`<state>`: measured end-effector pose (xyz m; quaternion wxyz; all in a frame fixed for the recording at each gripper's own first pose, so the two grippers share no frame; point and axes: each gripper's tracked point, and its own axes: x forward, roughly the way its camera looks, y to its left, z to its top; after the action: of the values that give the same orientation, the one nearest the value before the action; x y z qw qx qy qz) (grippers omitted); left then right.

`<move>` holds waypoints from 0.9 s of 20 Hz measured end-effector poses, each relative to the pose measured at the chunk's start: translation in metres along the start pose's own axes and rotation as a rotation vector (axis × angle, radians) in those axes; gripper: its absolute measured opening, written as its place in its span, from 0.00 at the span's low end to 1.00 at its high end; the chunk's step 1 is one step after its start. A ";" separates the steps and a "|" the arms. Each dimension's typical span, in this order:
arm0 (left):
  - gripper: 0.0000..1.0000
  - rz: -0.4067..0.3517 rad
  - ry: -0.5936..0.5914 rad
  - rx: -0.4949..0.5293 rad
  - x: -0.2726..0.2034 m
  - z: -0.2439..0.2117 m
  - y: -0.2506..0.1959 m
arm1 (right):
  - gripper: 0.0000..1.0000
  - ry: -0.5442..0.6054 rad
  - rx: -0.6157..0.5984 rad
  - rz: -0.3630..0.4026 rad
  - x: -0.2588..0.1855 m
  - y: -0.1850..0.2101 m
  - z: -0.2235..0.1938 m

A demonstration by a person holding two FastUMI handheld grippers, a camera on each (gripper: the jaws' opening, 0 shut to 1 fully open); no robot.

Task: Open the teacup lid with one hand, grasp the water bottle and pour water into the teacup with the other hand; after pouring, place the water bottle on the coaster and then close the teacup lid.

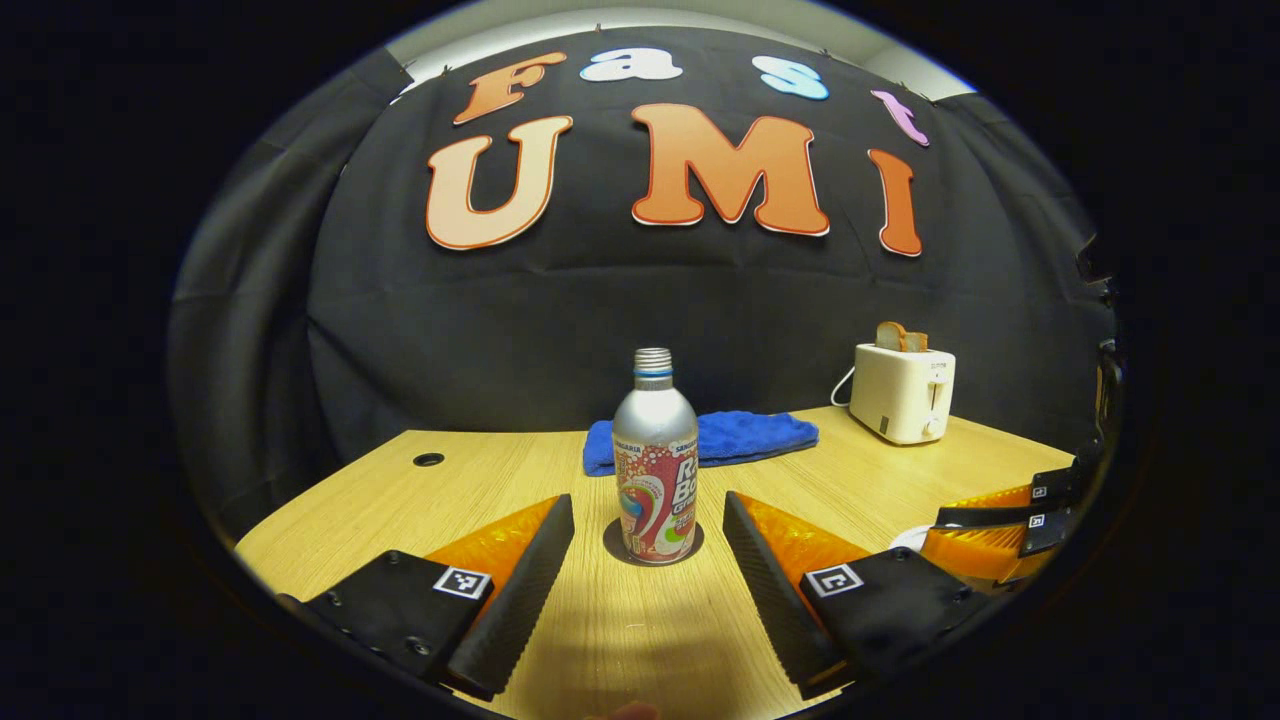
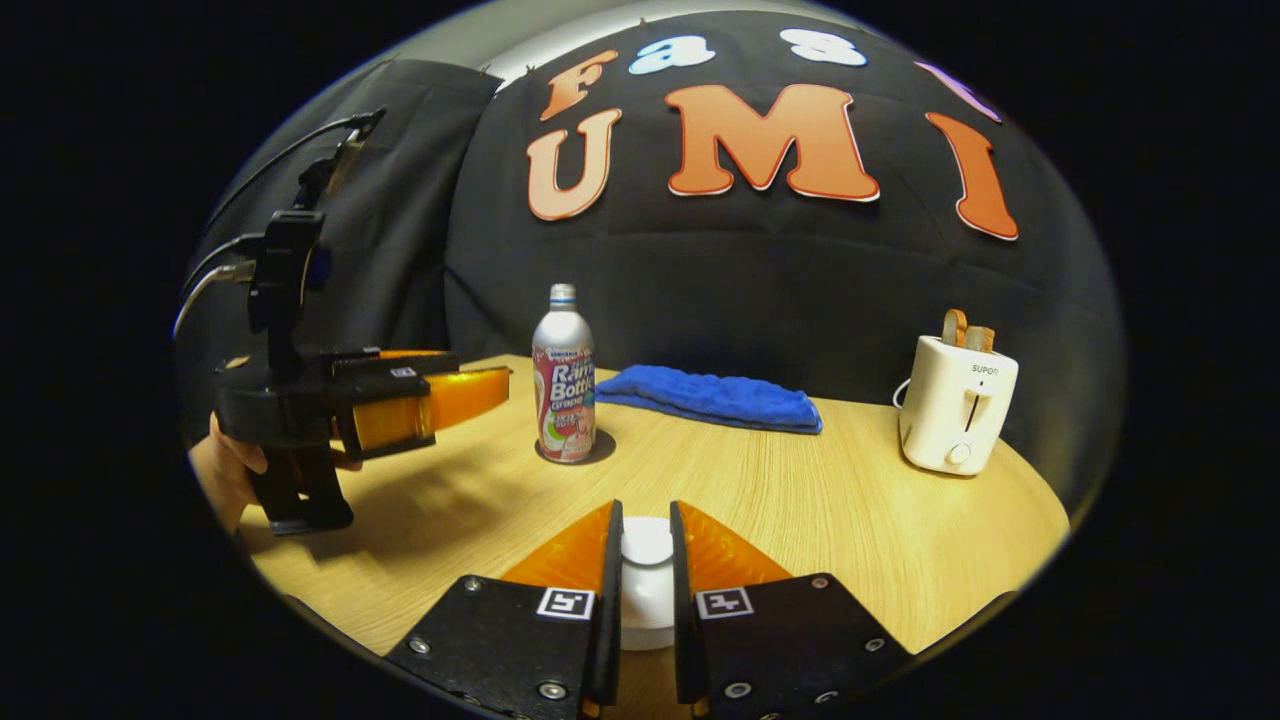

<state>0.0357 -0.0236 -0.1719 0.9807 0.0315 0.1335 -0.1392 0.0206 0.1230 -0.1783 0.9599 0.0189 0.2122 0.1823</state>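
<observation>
A silver water bottle [image 1: 655, 460] with a colourful label and a screw cap stands upright on a dark round coaster [image 1: 690, 548] at the table's middle. My left gripper [image 1: 648, 500] is open, its tips flanking the bottle's base just short of it, touching nothing. The right gripper view shows that left gripper [image 2: 495, 385], held by a hand [image 2: 225, 470], to the left of the bottle [image 2: 563, 375] and coaster [image 2: 600, 450]. My right gripper [image 2: 646, 510] is shut on the knob of the white teacup lid [image 2: 647, 545]. The cup beneath is mostly hidden.
A folded blue cloth [image 2: 710, 397] lies behind the bottle near the back wall. A white toaster [image 2: 955, 405] with bread slices stands at the back right, its cord trailing behind. A cable hole [image 1: 428, 459] sits in the table's far left.
</observation>
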 end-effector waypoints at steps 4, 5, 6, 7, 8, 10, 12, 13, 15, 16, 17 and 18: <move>0.98 0.005 -0.019 -0.039 -0.007 0.007 -0.005 | 0.28 -0.003 -0.019 -0.006 0.000 0.000 0.000; 0.98 0.007 -0.026 -0.046 -0.010 0.012 -0.007 | 0.29 -0.003 -0.028 -0.017 -0.001 -0.003 0.001; 0.98 0.010 -0.038 -0.053 -0.012 0.016 -0.008 | 0.36 -0.001 -0.035 -0.016 0.000 -0.002 -0.001; 0.98 0.009 -0.047 -0.056 -0.016 0.019 -0.011 | 0.46 -0.001 -0.039 -0.009 -0.003 0.000 0.001; 0.98 0.009 -0.057 -0.060 -0.020 0.023 -0.013 | 0.46 -0.009 -0.044 -0.016 -0.005 -0.002 0.004; 0.98 0.022 -0.074 -0.066 -0.030 0.031 -0.011 | 0.51 -0.042 -0.057 -0.033 -0.011 -0.006 0.015; 0.98 0.044 -0.097 -0.068 -0.040 0.039 -0.008 | 0.64 -0.087 -0.064 -0.050 -0.019 -0.009 0.030; 0.98 0.053 -0.111 -0.065 -0.044 0.044 -0.007 | 0.65 -0.108 -0.065 -0.058 -0.022 -0.011 0.037; 0.98 0.072 -0.141 -0.061 -0.053 0.055 -0.004 | 0.81 -0.159 -0.069 -0.081 -0.033 -0.017 0.054; 0.98 0.081 -0.154 -0.064 -0.059 0.059 -0.003 | 0.85 -0.189 -0.068 -0.095 -0.037 -0.021 0.063; 0.93 0.087 -0.164 -0.062 -0.065 0.062 -0.003 | 0.86 -0.221 -0.065 -0.106 -0.044 -0.024 0.073; 0.98 0.099 -0.172 -0.057 -0.072 0.064 0.001 | 0.89 -0.250 -0.064 -0.108 -0.050 -0.025 0.080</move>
<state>-0.0141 -0.0104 -0.0907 0.9947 -0.0019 0.0511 -0.0890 0.0201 0.0856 -0.0883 0.9873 -0.0004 0.0859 0.1334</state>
